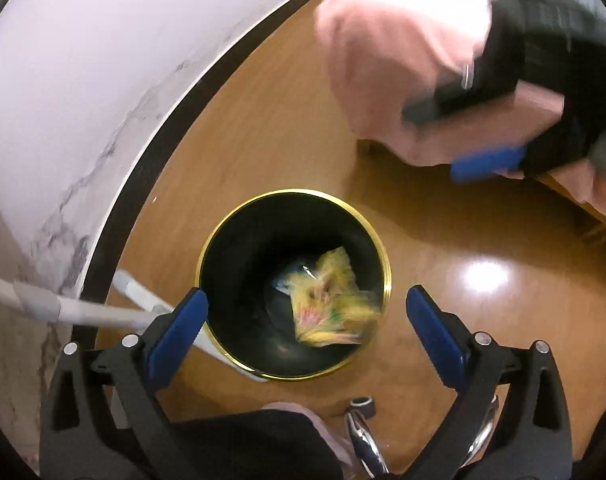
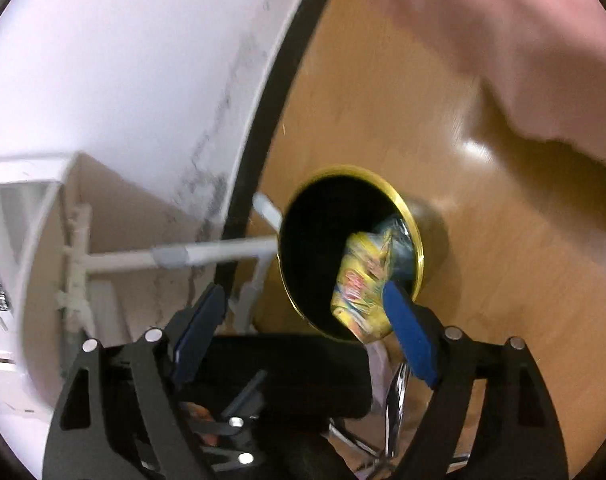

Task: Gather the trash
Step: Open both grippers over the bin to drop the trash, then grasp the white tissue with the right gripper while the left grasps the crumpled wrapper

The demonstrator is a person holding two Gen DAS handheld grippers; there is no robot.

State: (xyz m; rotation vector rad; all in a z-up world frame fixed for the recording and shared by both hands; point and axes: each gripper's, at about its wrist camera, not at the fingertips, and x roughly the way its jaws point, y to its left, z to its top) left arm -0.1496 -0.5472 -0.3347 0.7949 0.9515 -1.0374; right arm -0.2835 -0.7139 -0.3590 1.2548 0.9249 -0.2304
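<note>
A black round bin with a gold rim point(image 1: 223, 232) stands on the wooden floor beside a white marbled table. A yellow snack wrapper point(image 1: 331, 300) lies blurred inside it, over a bluish clear wrapper. My left gripper point(image 1: 307, 332) is open and empty right above the bin. In the right wrist view the bin point(image 2: 413, 216) is lower right of centre with the yellow wrapper point(image 2: 363, 288) in its mouth. My right gripper point(image 2: 303, 336) is open, its right pad just beside the wrapper. It also shows in the left wrist view point(image 1: 487, 160), held by a pink-sleeved arm.
The white marbled table top point(image 1: 63, 100) with a black edge fills the left. White table legs point(image 2: 207, 256) cross beside the bin. A chrome chair base point(image 1: 363, 432) stands below the grippers. Bare wooden floor point(image 1: 483, 320) lies to the right.
</note>
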